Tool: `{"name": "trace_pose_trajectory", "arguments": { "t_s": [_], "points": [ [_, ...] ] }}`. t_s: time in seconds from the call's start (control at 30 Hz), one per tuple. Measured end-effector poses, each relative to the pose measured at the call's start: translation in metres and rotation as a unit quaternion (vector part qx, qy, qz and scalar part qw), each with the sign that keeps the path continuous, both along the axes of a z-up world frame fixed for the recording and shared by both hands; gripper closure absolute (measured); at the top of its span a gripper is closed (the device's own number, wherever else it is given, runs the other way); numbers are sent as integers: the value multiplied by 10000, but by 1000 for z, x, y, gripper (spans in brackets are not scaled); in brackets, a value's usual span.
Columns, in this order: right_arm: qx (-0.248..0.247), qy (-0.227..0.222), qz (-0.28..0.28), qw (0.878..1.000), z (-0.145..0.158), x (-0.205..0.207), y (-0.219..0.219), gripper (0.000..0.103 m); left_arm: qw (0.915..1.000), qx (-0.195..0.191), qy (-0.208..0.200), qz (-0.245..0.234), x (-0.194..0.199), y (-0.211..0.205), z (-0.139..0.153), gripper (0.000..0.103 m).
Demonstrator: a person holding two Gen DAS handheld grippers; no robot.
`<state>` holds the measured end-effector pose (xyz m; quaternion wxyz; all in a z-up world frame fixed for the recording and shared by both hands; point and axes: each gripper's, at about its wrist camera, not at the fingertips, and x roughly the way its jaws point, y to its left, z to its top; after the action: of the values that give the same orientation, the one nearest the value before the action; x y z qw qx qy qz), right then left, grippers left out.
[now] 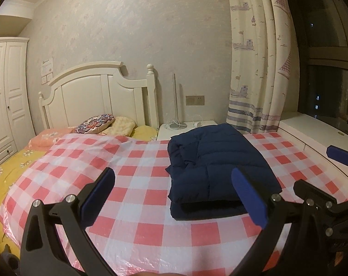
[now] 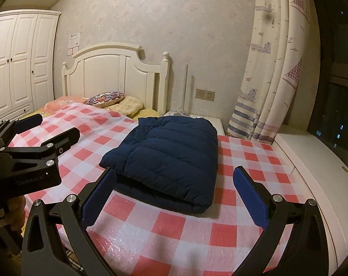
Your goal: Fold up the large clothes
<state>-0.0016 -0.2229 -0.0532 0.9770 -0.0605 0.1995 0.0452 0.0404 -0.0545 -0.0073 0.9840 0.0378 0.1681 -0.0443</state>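
Springing back is the risk — the folded navy puffer jacket (image 2: 169,158) lies unheld, since left gripper (image 1: 178,197) and right gripper (image 2: 176,200) both hover with fingers spread apart, gripping nothing.

Warm, yellowish indoor light fills both views, dim enough to leave fine grain on the wall (image 1: 132,34). The window (image 1: 325,53) is black apart from a few small points of light. The plastic checked sheet (image 1: 139,207) shows soft glare and crinkled highlights near the bottom. Shadows are soft and short under the folded navy jacket (image 2: 171,151). Strong fisheye bending curves the curtain (image 2: 275,69) and wardrobe (image 2: 20,64), and the corners fall to black vignette
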Motion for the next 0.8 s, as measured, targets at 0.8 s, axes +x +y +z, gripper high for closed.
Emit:
{"name": "trace_pose_trajectory", "arguments": {
  "t_s": [0.8],
  "points": [
    [157, 2, -42, 9999, 0, 2, -7, 5, 10000, -8, -8, -52, -2, -5, 2, 2]
  ]
}}
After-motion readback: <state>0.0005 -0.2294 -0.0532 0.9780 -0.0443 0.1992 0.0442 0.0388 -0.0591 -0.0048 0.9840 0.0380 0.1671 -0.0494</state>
